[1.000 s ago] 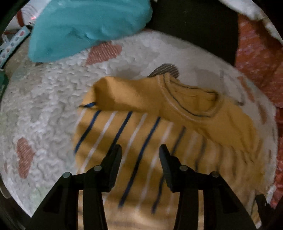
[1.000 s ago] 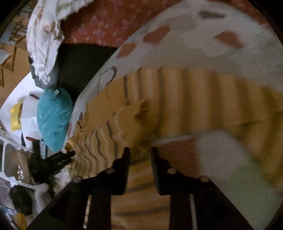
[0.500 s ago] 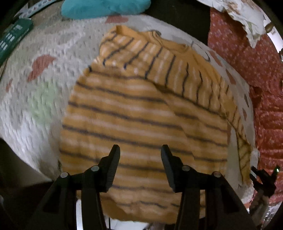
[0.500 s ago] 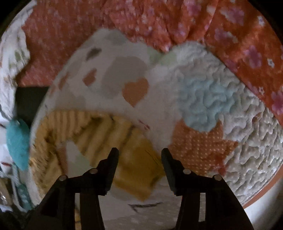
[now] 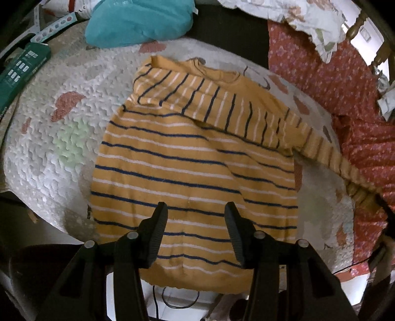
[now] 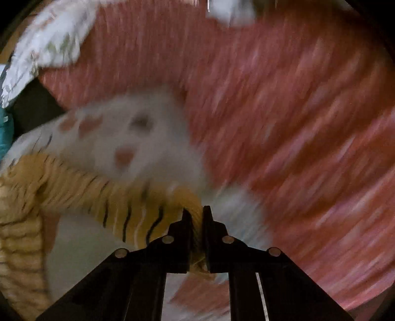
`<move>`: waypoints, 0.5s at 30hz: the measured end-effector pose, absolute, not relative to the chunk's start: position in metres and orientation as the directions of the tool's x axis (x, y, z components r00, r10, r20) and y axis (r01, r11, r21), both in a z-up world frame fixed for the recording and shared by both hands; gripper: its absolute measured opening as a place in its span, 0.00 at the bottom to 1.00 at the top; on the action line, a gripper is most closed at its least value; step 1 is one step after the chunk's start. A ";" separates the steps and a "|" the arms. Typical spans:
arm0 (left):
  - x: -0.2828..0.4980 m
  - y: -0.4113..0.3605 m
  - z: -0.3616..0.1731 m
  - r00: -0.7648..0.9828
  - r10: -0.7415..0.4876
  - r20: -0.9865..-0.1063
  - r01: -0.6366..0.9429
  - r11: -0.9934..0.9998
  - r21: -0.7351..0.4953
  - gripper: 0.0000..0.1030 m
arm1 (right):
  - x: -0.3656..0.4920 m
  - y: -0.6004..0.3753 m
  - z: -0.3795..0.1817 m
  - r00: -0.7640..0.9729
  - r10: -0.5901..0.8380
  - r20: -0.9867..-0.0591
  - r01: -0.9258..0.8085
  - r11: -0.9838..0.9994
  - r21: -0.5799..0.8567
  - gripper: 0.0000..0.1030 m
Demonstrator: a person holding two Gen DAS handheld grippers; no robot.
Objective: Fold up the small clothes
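Observation:
A small yellow sweater (image 5: 187, 158) with navy and white stripes lies flat on a white quilted mat (image 5: 49, 128). One sleeve is folded across the chest (image 5: 217, 106). The other sleeve (image 5: 325, 153) stretches out to the right. My left gripper (image 5: 196, 210) is open and empty, hovering above the sweater's hem. In the blurred right wrist view, my right gripper (image 6: 196, 212) is shut on the cuff of that stretched sleeve (image 6: 103, 197), holding it off the mat (image 6: 138, 138).
A teal cushion (image 5: 140, 22) lies beyond the mat's far edge. A green box (image 5: 22, 69) sits at the far left. Red flowered cloth (image 5: 345, 81) covers the right side, and also shows in the right wrist view (image 6: 296, 123). A white patterned cloth (image 5: 296, 12) lies above it.
My left gripper has pulled back from the collar to above the hem, still open. My right gripper let go of one sleeve, opened, then shut on the other sleeve's cuff and is moving fast.

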State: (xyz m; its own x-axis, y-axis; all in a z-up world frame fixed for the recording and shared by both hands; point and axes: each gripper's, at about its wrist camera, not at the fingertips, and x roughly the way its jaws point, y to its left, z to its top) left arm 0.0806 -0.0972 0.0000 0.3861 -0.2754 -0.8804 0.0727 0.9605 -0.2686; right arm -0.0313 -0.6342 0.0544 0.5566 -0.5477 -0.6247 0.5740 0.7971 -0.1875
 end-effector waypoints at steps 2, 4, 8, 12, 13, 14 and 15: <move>0.079 -0.097 0.002 0.392 -0.282 -0.876 0.063 0.958 -0.280 0.45 | -0.031 -0.620 0.066 0.582 -0.590 -0.560 0.546 0.794 -0.268 0.08; 0.077 -0.095 0.000 0.389 -0.288 -0.875 0.054 0.955 -0.291 0.45 | -0.035 -0.604 0.062 0.599 -0.559 -0.573 0.482 0.823 -0.300 0.08; 0.075 -0.094 -0.008 0.367 -0.291 -0.884 0.046 0.954 -0.295 0.45 | -0.055 -0.596 0.001 0.546 -0.488 -0.681 0.333 0.873 -0.358 0.15; 0.072 -0.096 -0.013 0.351 -0.290 -0.890 0.058 0.956 -0.288 0.45 | -0.094 -0.620 -0.058 0.390 -0.396 -0.831 0.361 0.897 -0.257 0.27; 0.072 -0.096 -0.015 0.346 -0.290 -0.892 0.058 0.956 -0.288 0.45 | -0.109 -0.635 -0.061 0.381 -0.347 -0.857 0.430 0.887 -0.168 0.27; 0.072 -0.097 -0.017 0.338 -0.291 -0.895 0.057 0.956 -0.289 0.45 | -0.118 -0.645 -0.060 0.391 -0.301 -0.870 0.476 0.875 -0.089 0.28; 0.073 -0.098 -0.019 0.332 -0.292 -0.897 0.056 0.955 -0.290 0.45 | -0.129 -0.655 -0.058 0.412 -0.243 -0.878 0.526 0.851 0.011 0.31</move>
